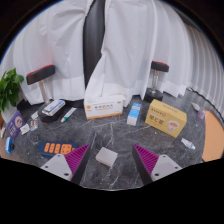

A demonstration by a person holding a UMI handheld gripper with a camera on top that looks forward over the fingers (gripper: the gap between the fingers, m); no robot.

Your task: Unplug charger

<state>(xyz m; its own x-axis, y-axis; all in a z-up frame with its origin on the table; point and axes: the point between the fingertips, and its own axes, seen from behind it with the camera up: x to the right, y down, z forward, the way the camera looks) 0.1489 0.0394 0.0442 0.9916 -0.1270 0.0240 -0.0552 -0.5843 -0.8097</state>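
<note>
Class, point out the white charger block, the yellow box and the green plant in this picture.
white charger block [106, 156]: gripper view, its top face, between the open fingers.
yellow box [165, 117]: gripper view, its front face.
green plant [10, 88]: gripper view, its leaves.

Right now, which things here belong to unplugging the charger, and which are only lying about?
For the job:
- tool, fingers open
- small white block between the fingers, probably the charger

Lying about:
- white box
- blue carton
- yellow box
- plant
- orange items
</note>
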